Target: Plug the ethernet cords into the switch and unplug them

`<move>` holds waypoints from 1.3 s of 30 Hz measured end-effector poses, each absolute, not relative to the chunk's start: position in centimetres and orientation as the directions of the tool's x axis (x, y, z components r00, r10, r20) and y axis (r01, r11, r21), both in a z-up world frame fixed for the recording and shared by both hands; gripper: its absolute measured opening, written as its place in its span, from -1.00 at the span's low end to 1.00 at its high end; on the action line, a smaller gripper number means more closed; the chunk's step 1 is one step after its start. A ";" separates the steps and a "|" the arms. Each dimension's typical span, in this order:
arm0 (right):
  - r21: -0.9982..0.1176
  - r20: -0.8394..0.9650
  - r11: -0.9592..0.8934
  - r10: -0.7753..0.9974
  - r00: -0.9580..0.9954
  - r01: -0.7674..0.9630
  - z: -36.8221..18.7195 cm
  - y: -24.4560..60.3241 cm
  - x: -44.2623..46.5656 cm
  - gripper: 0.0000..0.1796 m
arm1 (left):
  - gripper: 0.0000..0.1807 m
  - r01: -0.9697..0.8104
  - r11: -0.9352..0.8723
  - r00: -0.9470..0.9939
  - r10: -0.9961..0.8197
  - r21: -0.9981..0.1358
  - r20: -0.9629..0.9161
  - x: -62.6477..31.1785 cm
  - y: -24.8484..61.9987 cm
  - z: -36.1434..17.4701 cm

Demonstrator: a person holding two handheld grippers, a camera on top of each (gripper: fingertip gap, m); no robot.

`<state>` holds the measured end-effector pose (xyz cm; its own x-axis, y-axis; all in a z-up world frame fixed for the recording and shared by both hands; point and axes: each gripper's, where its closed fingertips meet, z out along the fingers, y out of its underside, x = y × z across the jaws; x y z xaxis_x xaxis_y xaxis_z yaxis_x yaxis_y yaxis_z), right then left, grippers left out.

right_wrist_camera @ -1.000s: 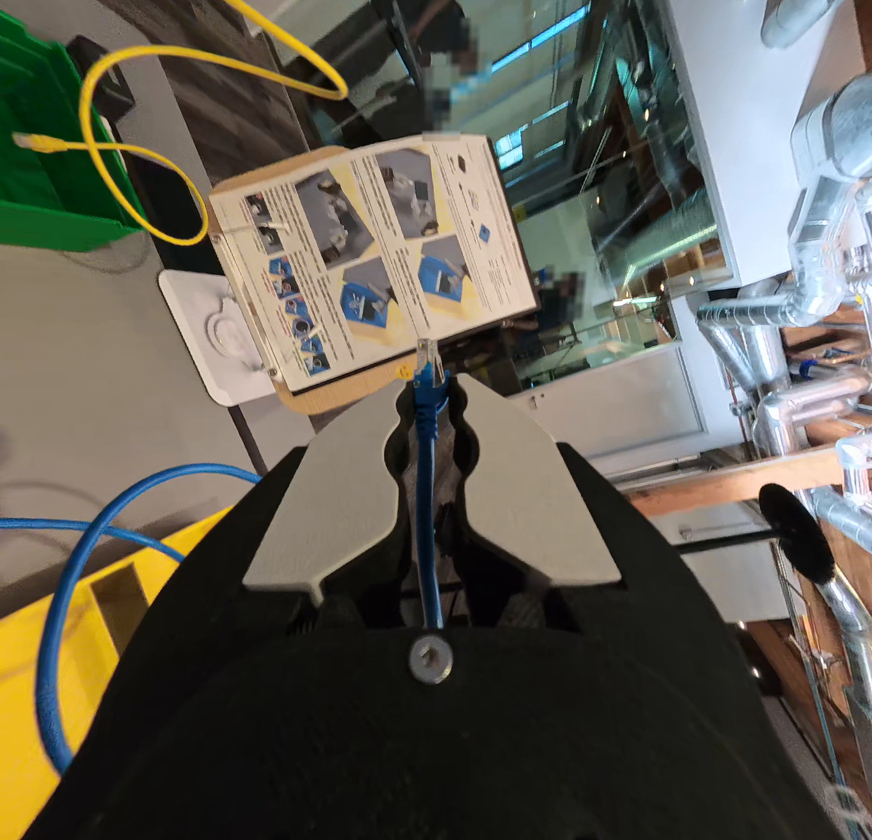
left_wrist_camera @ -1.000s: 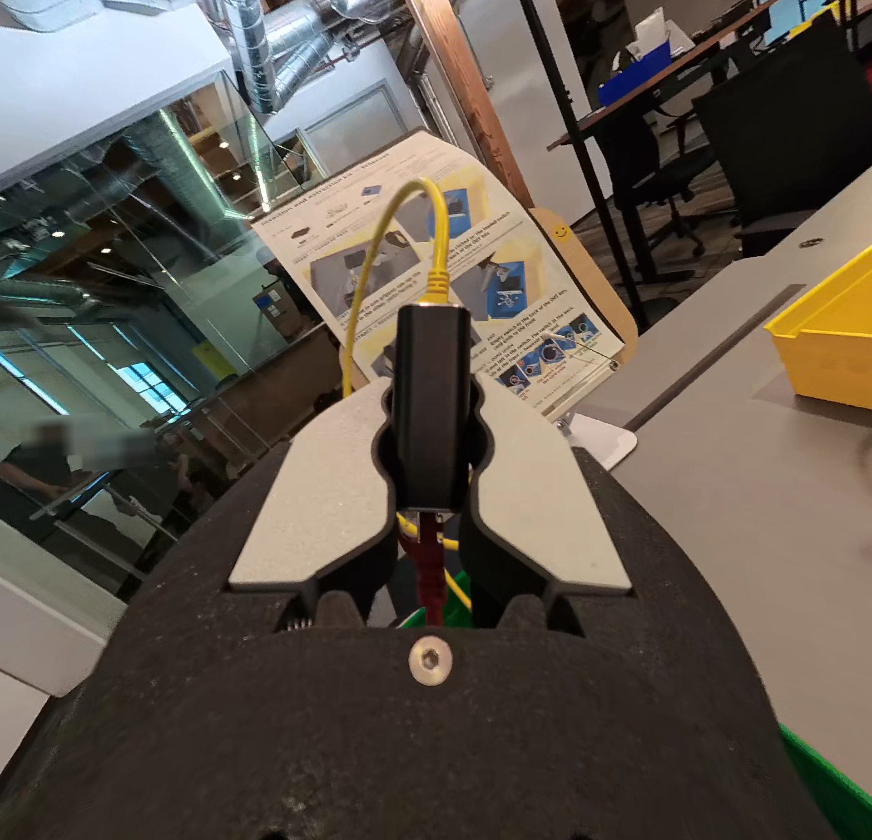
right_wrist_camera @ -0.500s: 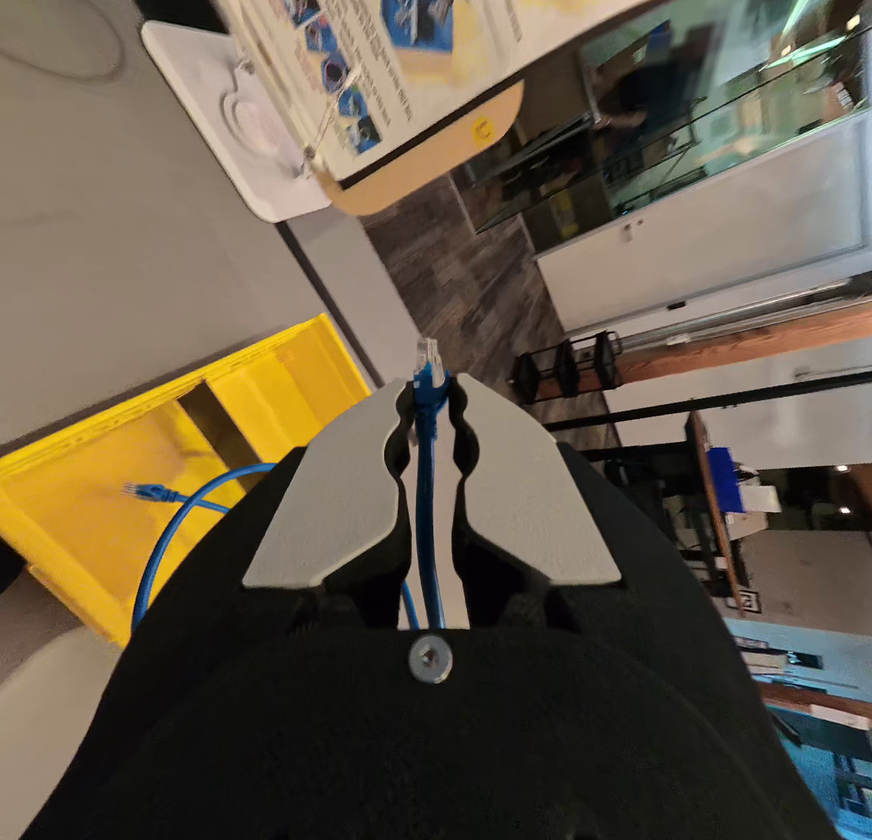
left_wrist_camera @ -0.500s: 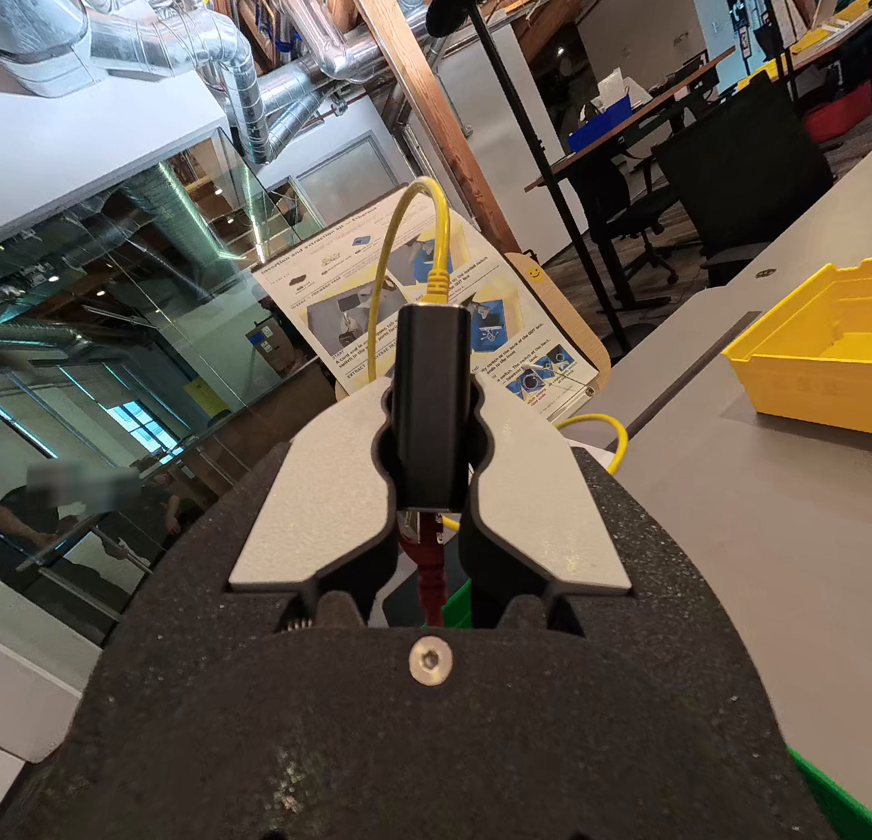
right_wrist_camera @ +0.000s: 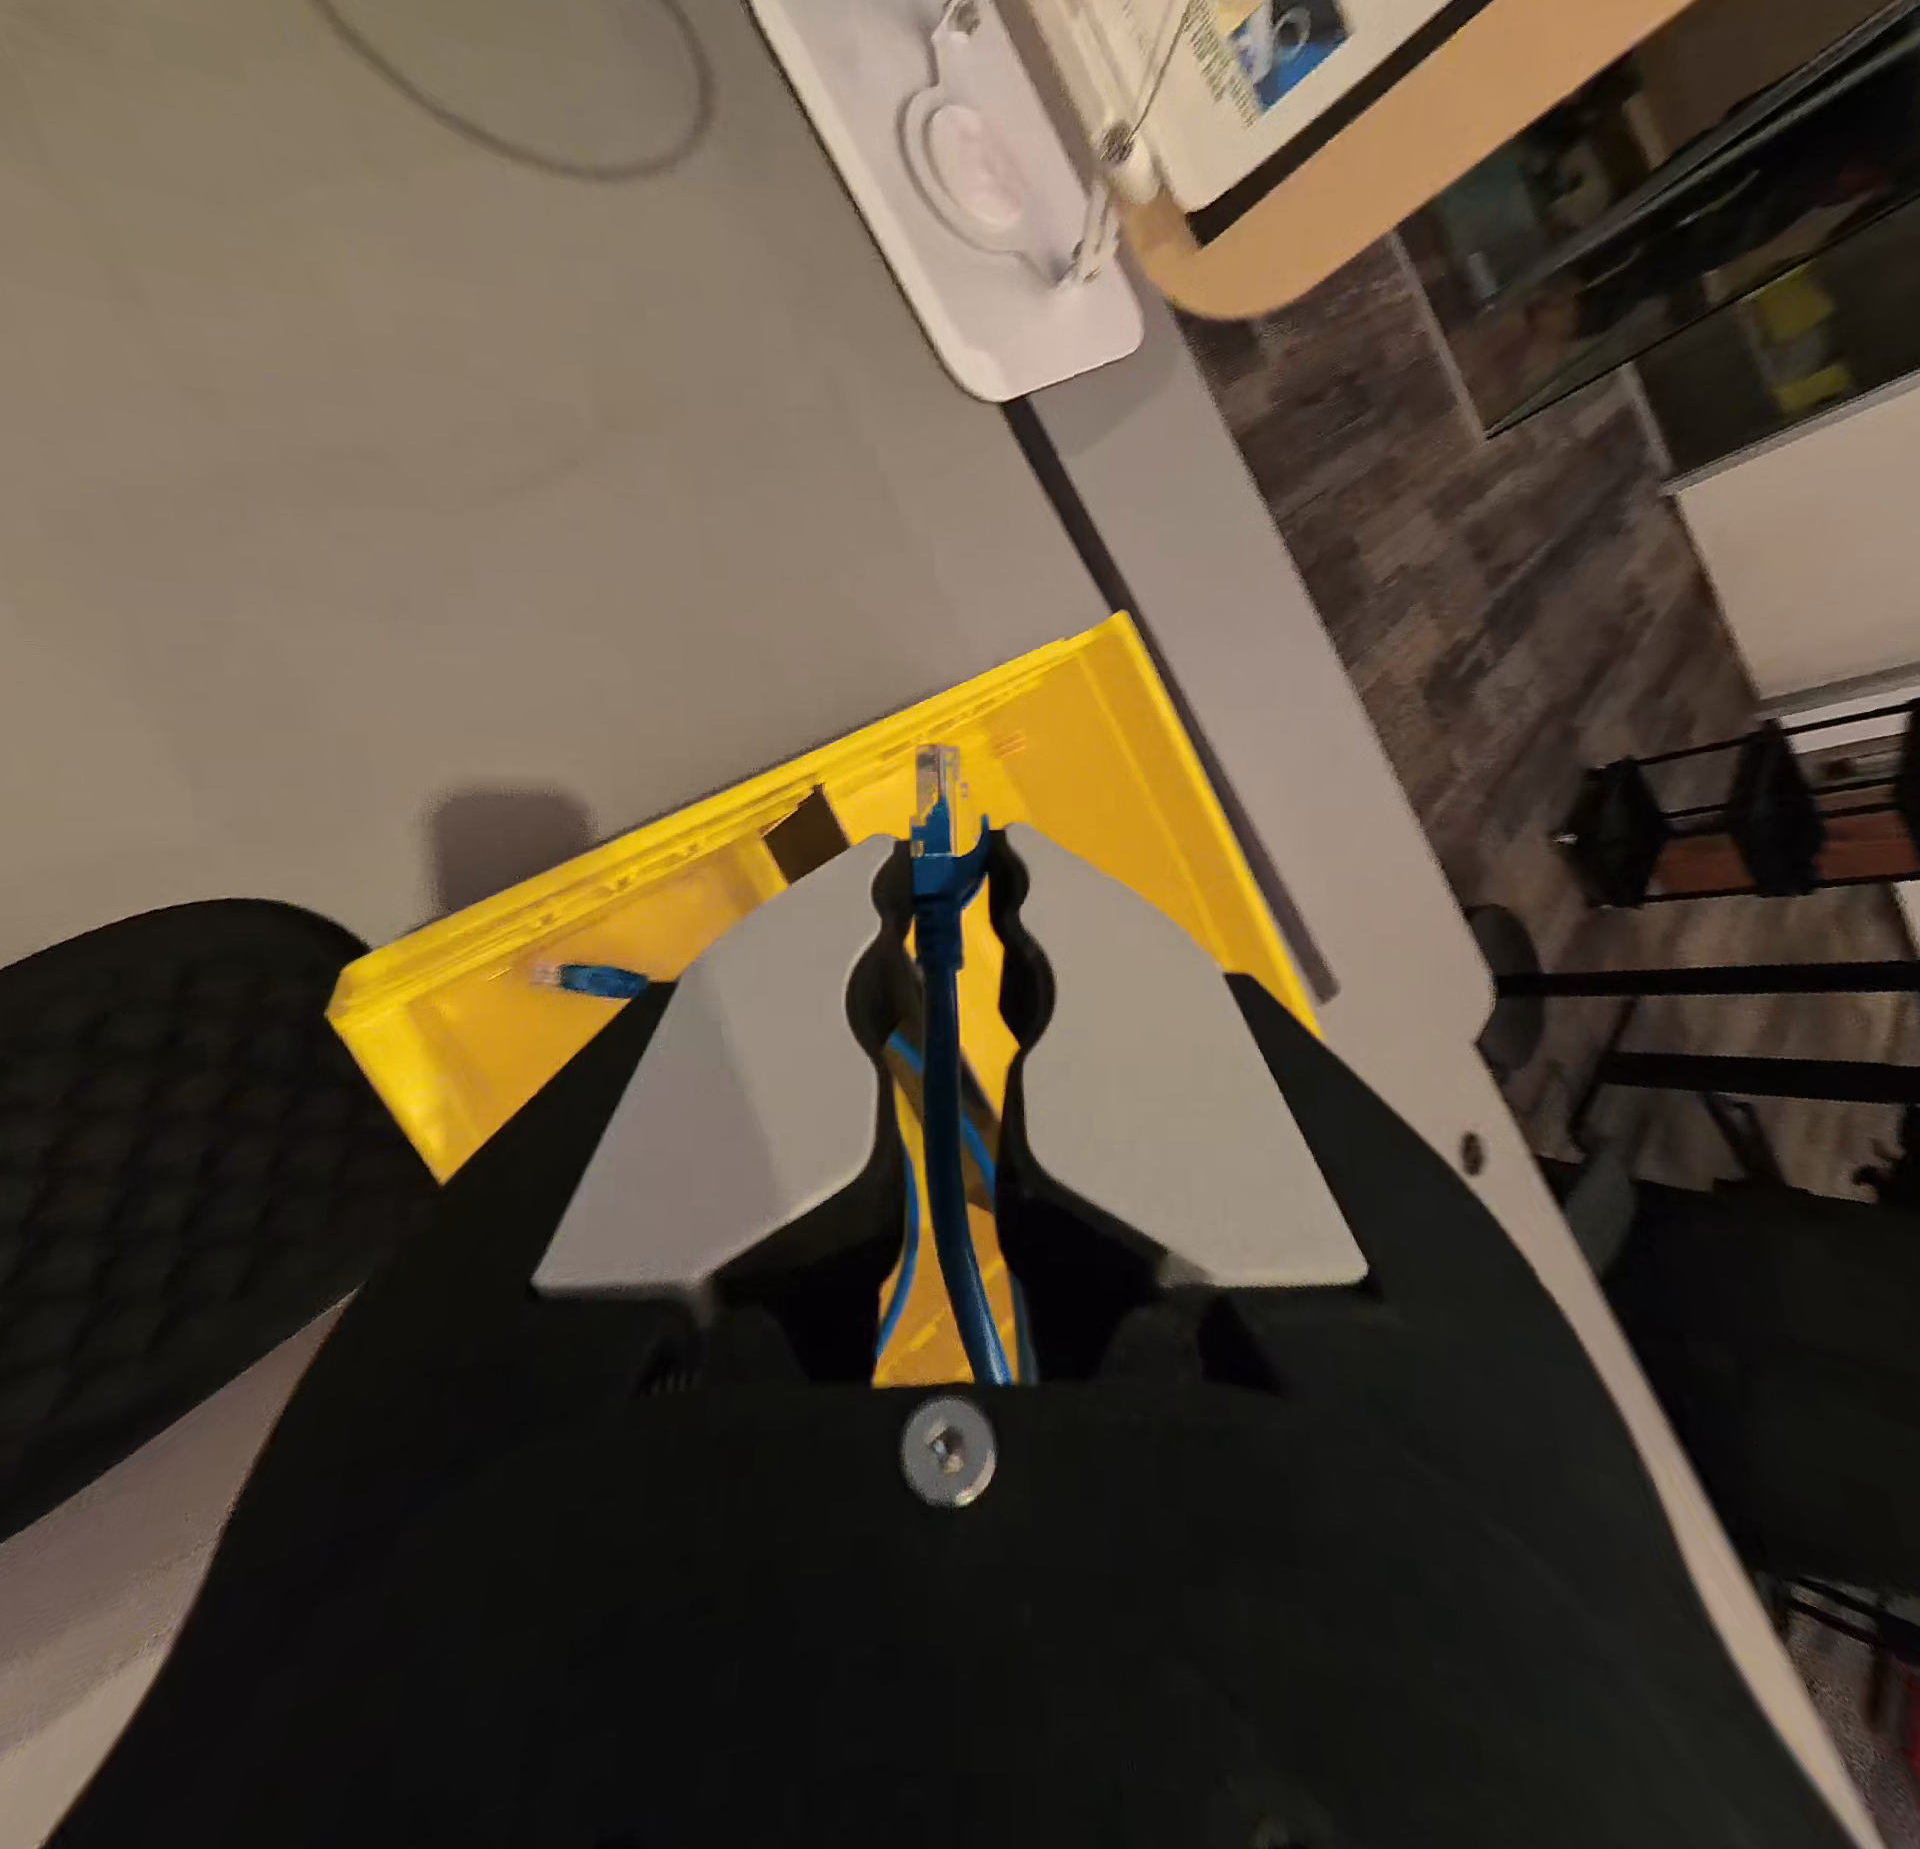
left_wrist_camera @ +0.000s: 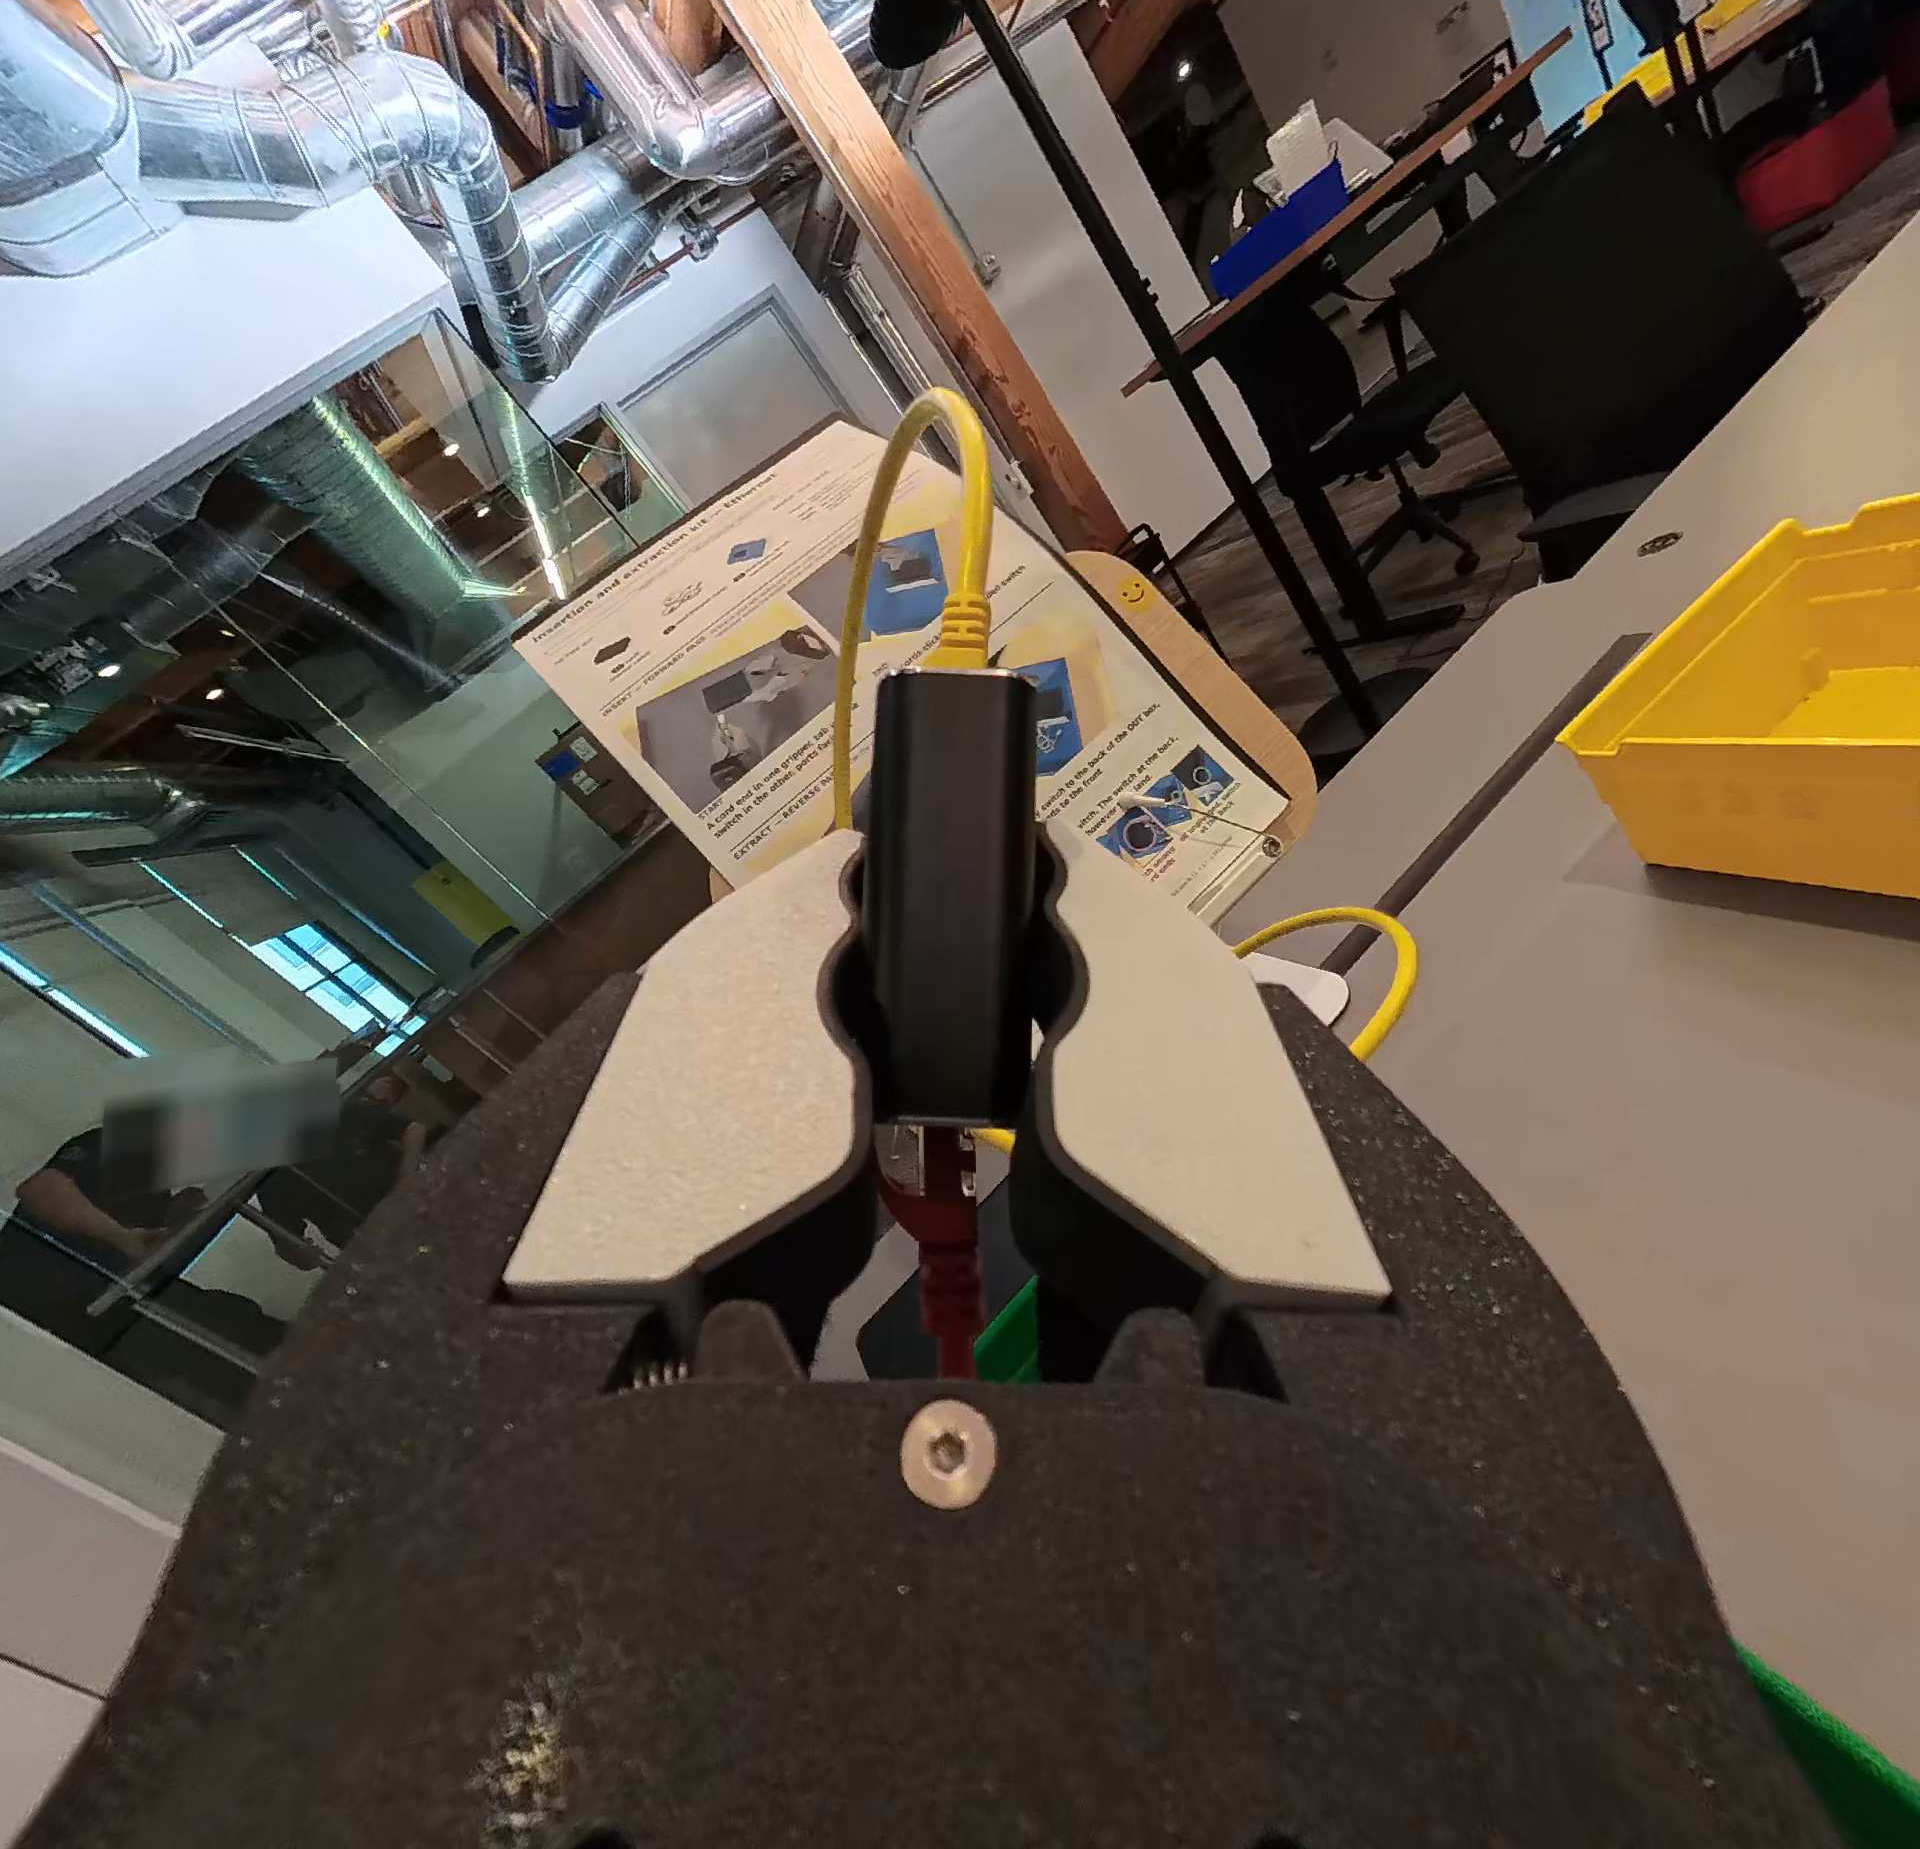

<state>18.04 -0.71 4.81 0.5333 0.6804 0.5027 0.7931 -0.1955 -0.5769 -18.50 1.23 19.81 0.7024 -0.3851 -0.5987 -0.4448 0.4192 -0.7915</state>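
My left gripper (left_wrist_camera: 951,864) is shut on a small black switch (left_wrist_camera: 954,895) and holds it raised above the table. A yellow cord (left_wrist_camera: 971,594) is plugged into its far end and loops back down. A red cord (left_wrist_camera: 948,1269) is plugged into its near end, between the fingers. My right gripper (right_wrist_camera: 940,843) is shut on a blue cord (right_wrist_camera: 940,926) just behind its plug, whose clear tip (right_wrist_camera: 933,773) points forward over a yellow bin (right_wrist_camera: 1132,760). The blue cord's other plug (right_wrist_camera: 592,980) lies in that bin.
The yellow bin also shows in the left wrist view (left_wrist_camera: 1766,729) on the grey table (left_wrist_camera: 1621,1124). An instruction sheet on a wooden board (left_wrist_camera: 935,719) stands on a white base (right_wrist_camera: 966,168) at the table's far edge. A green bin (left_wrist_camera: 1829,1737) sits below the left gripper. The tips of one gripper are about 40 cm away from the tips of the other.
My right gripper has swung down from facing the instruction sheet to pointing into the yellow bin, still holding the blue cord. My left gripper has tilted a little with the switch.
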 end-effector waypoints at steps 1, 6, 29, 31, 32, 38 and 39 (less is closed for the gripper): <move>-0.585 0.465 -0.216 0.700 0.542 0.782 3.8 -1.0 18.2 -0.83 | -0.72 -0.448 0.421 0.699 -0.384 -0.789 -0.602 -18.4 1.2 19.8; -0.571 0.324 -0.321 0.758 0.567 0.756 -2.0 -2.3 19.2 -0.83 | -0.72 -0.454 0.430 0.690 -0.384 -0.781 -0.613 -18.0 0.9 19.9; -0.739 0.659 0.434 0.625 0.419 0.515 14.3 -5.9 2.2 -0.62 | -0.72 -0.466 0.543 0.570 -0.420 -0.698 -0.707 -13.9 -3.5 20.2; -0.677 0.734 0.599 0.589 0.339 0.428 15.8 -8.2 -2.1 -0.79 | -0.72 -0.466 0.574 0.558 -0.400 -0.673 -0.727 -13.5 -4.5 20.6; -0.662 0.750 0.645 0.582 0.316 0.382 16.3 -9.0 -4.0 -0.79 | -0.72 -0.459 0.593 0.551 -0.395 -0.662 -0.736 -13.2 -5.1 20.8; -0.676 0.737 0.682 0.617 0.278 0.279 17.0 -8.0 -9.4 -0.62 | -0.72 -0.278 0.713 0.429 -0.508 -0.644 -0.747 -10.5 -10.6 21.3; -0.703 0.710 0.674 0.651 0.270 0.227 17.3 -8.1 -9.6 -0.58 | -0.72 -0.247 0.718 0.399 -0.537 -0.651 -0.743 -10.0 -11.3 21.1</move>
<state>-9.63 -8.07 17.25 0.2696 0.6506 0.7099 0.2269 0.6735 -0.7035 -10.01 -11.31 21.13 0.3986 -0.5374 -0.7432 -0.2466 0.7177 -0.6512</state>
